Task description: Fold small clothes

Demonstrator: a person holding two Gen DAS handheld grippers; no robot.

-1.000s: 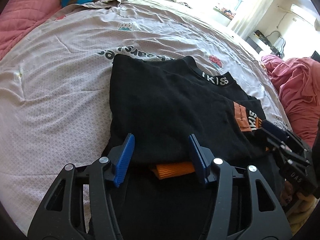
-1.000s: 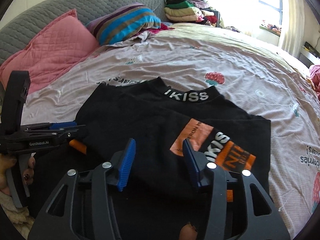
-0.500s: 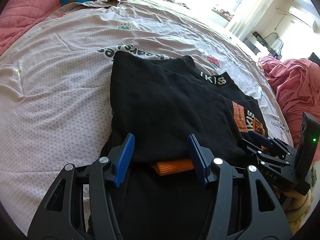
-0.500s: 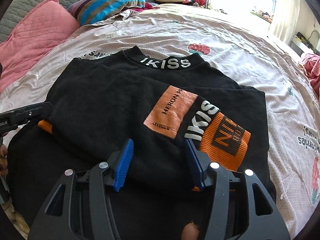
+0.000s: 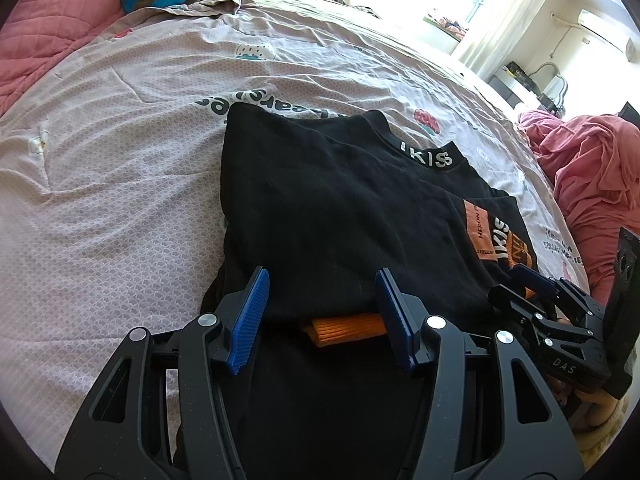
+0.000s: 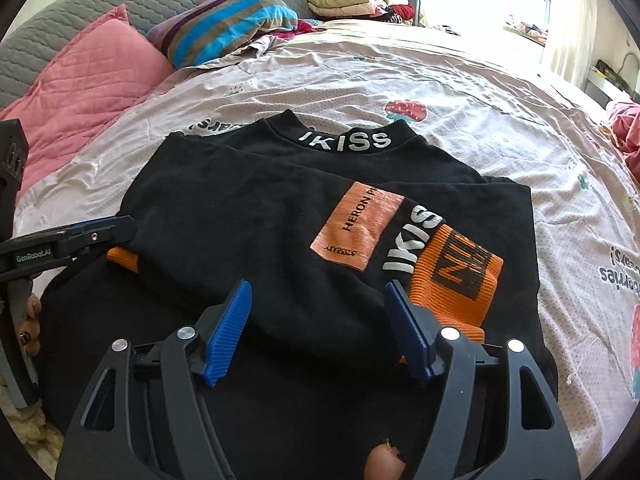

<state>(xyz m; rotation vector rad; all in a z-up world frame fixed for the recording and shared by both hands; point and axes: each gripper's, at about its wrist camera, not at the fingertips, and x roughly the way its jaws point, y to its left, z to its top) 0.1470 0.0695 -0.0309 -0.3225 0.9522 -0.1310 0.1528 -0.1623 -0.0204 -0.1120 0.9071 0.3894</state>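
1. Right gripper [image 6: 316, 330]: jaws apart and just widened, hovering over the near fold of the sweater [image 6: 260, 224], pads clear of cloth.
2. Left gripper [image 5: 320, 314]: jaws half apart, nothing pinched, poised at the sweater's near edge above an orange cuff [image 5: 346, 328].
3. Sweater: lies mid-bed, sleeves folded in, collar far, hem nearest.
4. Next, probably: pinch both hem corners evenly, lift low, carry toward the collar, keep cuffs tucked.
5. Bedsheet [image 6: 460, 80]: avoid snagging it.
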